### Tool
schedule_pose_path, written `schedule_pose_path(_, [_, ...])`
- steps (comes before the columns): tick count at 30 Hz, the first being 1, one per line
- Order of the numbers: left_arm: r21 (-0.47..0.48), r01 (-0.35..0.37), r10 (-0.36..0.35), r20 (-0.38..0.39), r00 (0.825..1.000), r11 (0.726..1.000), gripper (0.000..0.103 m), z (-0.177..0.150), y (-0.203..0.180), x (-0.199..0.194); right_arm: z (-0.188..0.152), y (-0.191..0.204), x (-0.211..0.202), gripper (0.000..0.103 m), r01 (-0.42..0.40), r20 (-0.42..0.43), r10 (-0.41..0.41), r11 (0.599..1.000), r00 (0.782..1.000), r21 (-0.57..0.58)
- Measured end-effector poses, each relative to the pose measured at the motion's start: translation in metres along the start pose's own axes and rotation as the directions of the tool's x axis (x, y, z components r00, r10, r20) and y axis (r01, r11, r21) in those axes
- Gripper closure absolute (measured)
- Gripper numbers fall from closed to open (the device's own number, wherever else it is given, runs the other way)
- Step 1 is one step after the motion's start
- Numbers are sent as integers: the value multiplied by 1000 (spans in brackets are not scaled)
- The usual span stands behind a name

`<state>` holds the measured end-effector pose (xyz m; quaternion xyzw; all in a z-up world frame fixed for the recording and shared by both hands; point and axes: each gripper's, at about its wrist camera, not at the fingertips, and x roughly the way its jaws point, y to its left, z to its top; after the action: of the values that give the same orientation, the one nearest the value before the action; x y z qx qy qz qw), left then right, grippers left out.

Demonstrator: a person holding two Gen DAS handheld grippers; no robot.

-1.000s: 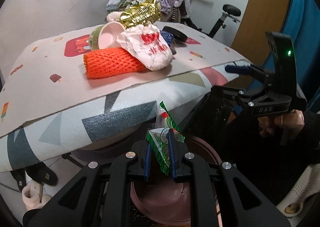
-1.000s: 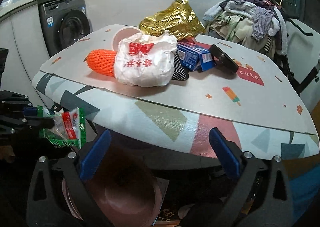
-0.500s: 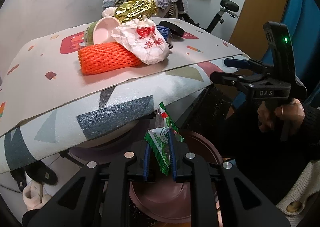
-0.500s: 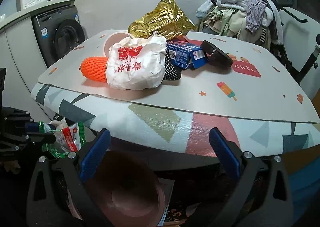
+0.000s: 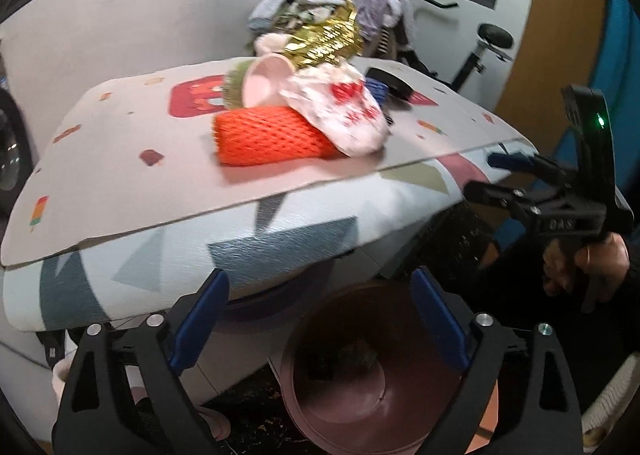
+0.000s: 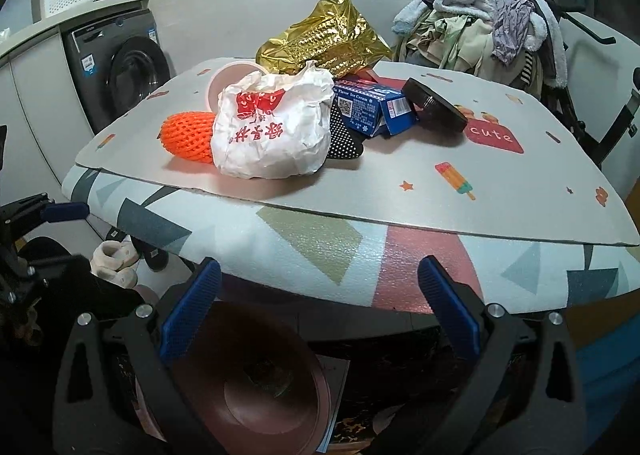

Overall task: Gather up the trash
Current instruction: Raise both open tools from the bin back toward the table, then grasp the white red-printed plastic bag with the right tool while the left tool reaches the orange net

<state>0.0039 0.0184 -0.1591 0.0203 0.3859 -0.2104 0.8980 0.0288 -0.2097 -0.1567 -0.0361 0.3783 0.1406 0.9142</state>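
Both grippers, left gripper (image 5: 320,319) and right gripper (image 6: 320,311), spread wide, empty, above the bin (image 5: 360,411); only the right view shows the blue box (image 6: 370,107).

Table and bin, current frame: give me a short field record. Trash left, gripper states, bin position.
left gripper: open, empty, above the bin
right gripper: open, empty
bin: brown, round, on the floor below the table edge; contents unclear
table: patterned mat on top
trash on table: orange foam net, white plastic bag, gold foil bag, blue ice cream box, black round lid, pink cup
behind table: clothes pile
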Motion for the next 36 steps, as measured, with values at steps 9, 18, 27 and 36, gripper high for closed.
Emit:
schedule_pose_path(9, [-38, -29, 30, 13, 999, 999, 11, 2, 10, -3, 0, 0, 1, 6, 0, -3, 0, 1000, 1000, -1])
schedule_pose_path(18, [-61, -55, 56, 17, 998, 997, 10, 2, 16, -5, -1, 0, 1, 6, -1, -2, 1, 1000, 1000, -1])
schedule_pose_path(27, [-101, -74, 77, 22, 997, 992, 10, 2, 24, -7, -1, 0, 2, 6, -2, -6, 2, 1000, 1000, -1])
schedule_pose_path(36, [-109, -85, 88, 23, 996, 990, 10, 2, 26, -8, -2, 0, 3, 6, -1, -13, 1, 1000, 1000, -2])
